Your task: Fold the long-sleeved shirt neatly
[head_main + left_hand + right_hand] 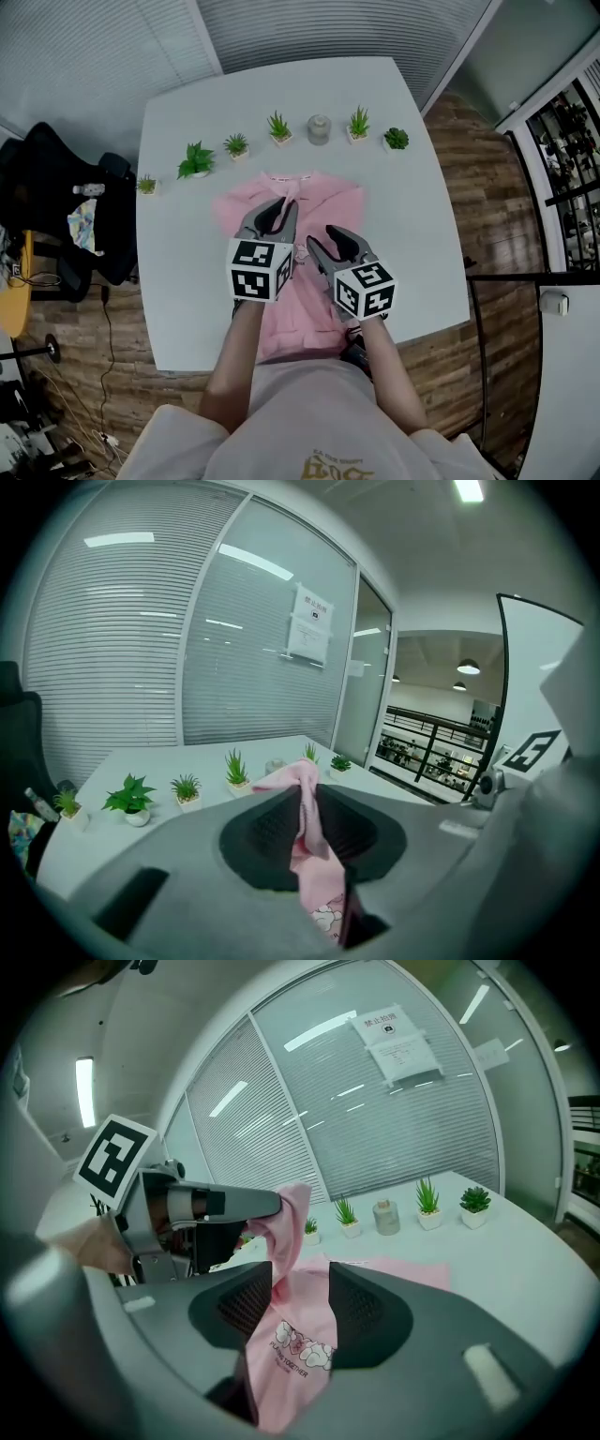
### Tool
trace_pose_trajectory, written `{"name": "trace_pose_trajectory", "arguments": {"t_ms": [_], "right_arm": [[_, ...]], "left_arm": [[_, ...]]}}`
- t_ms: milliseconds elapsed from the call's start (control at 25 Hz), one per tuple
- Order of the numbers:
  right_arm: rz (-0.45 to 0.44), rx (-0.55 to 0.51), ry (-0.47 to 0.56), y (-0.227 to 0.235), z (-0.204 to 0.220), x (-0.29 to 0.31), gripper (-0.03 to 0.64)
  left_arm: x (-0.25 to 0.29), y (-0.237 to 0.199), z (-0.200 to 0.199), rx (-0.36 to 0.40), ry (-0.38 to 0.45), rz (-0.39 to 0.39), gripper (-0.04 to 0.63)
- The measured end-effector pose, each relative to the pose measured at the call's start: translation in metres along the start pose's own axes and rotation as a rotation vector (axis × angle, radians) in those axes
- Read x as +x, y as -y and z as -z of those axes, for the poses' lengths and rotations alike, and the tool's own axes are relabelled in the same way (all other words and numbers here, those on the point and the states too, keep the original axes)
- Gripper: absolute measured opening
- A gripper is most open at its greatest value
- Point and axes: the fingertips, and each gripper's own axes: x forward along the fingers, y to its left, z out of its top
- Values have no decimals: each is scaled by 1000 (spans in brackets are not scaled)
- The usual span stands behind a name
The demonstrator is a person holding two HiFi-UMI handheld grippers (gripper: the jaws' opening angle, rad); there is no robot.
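Your left gripper: pinching a lifted fold of pink shirt. Your right gripper: jaws wide, shirt fabric between, ungripped.

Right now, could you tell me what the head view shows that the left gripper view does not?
Head view only: the whole shirt lying on the table, the wood floor and the person's arms. Left gripper view only: the left gripper shut on a pinch of shirt, a notice and a railing. Both: the plants, the table and pink shirt fabric.
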Motion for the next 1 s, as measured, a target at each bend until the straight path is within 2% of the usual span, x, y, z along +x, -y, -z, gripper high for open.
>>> {"name": "trace_pose_trajectory", "arguments": {"t_ms": [320,760,840,1000], "right_arm": [[26,28,-10,21,9,-8,192],[51,60,-34,54,28,-26,193],[54,68,-37,60,30,-29,193],[51,79,-45,69,35,-34,193]], "left_arm": [[36,16,42,40,-115,19,60],[78,43,82,104,-211,48,75],[86,49,91,137,-228,63,86],[100,63,105,165,-270,111,157]]}}
